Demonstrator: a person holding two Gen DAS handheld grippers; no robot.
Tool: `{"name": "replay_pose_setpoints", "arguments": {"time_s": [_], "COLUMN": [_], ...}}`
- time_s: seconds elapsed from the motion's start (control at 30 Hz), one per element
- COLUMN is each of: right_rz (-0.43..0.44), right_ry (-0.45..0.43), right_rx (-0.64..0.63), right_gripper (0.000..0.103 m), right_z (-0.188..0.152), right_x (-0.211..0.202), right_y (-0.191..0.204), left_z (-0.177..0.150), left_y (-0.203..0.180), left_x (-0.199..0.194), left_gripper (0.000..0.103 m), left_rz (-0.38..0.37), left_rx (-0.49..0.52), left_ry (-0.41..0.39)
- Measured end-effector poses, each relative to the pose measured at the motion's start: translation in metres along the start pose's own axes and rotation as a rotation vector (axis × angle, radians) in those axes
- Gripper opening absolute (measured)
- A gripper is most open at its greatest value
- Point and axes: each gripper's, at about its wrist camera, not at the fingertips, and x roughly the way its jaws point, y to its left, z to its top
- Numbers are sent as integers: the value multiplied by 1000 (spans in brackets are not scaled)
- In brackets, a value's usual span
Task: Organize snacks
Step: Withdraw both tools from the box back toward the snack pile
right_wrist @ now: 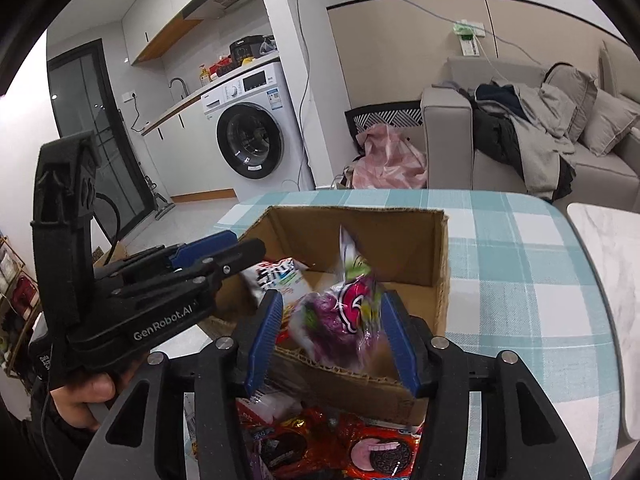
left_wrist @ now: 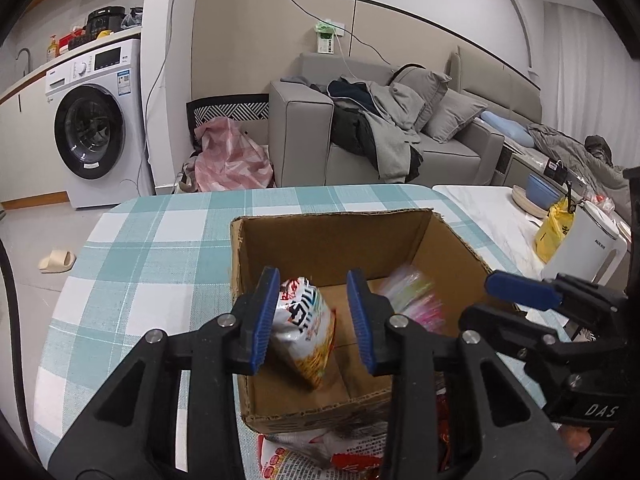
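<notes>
Snack packets (left_wrist: 306,330) apparently over box (left_wrist: 452,240)

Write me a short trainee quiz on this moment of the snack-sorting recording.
1. True or false: the cardboard box stands on a plain red tablecloth.
2. The white-and-orange snack bag clamped in the left gripper is: A) above the open box, B) on the sofa, C) on the floor.
3. Which gripper has the purple snack bag between its fingers?

Key:
1. False. The tablecloth is teal-and-white checked.
2. A.
3. The right gripper.
</notes>
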Motion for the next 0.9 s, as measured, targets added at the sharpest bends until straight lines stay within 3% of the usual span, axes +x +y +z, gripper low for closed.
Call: {"name": "replay_pose_setpoints", "arguments": {"time_s": [0.07,0.13,0.2,0.3,0.4,0.9], "right_rz": [-13,-21,-32,-45,-51,-55], "right_ry": [-10,-23,-40,-47,-65,-82], "right_rx": [-12,-19,-26,-15,-9,-43], "right_gripper": [64,85,90,101,103,103], "right_z": [0,-1,-4,-10,-17,-64], "right_x": [-7,-15,-26,-41,-57,-105], "right_y": [1,0,-1,-7,-9,5], "left_z": [-2,-5,-9,-17,-26,-86], "left_y": [-2,-2,-3,-5,-6,4], "left_x": [-7,-15,-28,-45,-64,-133], "left_gripper": [41,70,83,88,103,102], "left_rz": [-3,0,3,-15,-17,56], "left_rx": [-1,-3,1,3,-15,-38], "left_ry": [-3,-9,-35,-29,-29,-26]}}
